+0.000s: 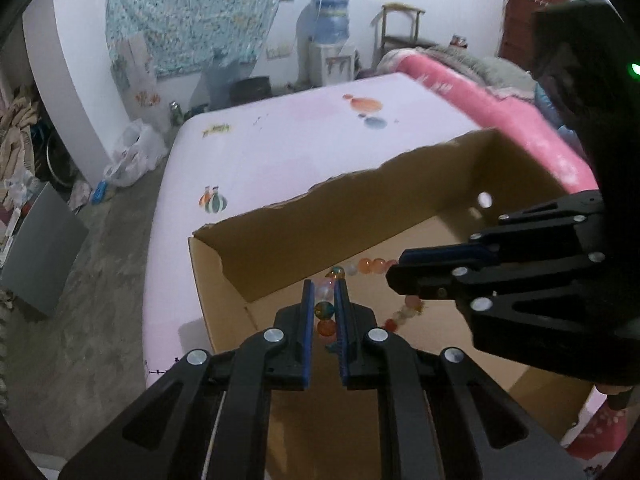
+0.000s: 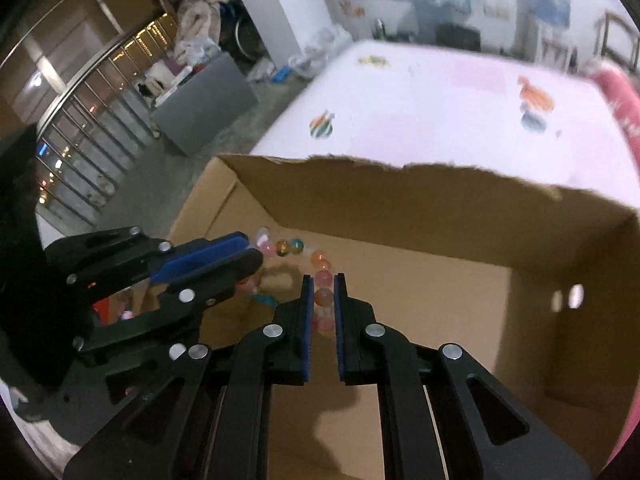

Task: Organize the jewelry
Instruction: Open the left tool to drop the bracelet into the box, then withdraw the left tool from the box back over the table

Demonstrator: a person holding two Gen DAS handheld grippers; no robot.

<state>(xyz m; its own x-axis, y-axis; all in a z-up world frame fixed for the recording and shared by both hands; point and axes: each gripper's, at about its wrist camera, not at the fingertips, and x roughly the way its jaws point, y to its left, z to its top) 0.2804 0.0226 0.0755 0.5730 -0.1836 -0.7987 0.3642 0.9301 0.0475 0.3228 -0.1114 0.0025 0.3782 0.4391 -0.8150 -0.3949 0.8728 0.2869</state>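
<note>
A bracelet (image 1: 370,266) of round orange, pink, white and teal beads hangs stretched between both grippers, just above the floor of an open cardboard box (image 1: 360,208). My left gripper (image 1: 324,284) is shut on one side of it, with beads showing between its blue pads. From the right, my right gripper (image 1: 394,276) pinches the other side of the loop. In the right wrist view, the right gripper (image 2: 323,280) holds pink and orange beads of the bracelet (image 2: 296,245). The left gripper (image 2: 256,250) comes in from the left over the box (image 2: 400,208).
The box stands on a pale pink table (image 1: 280,140) printed with small pictures. Pink bedding (image 1: 480,96) lies along the right. On the floor to the left are a grey bin (image 1: 40,248) and plastic bags (image 1: 132,152). A water dispenser (image 1: 328,40) stands by the far wall.
</note>
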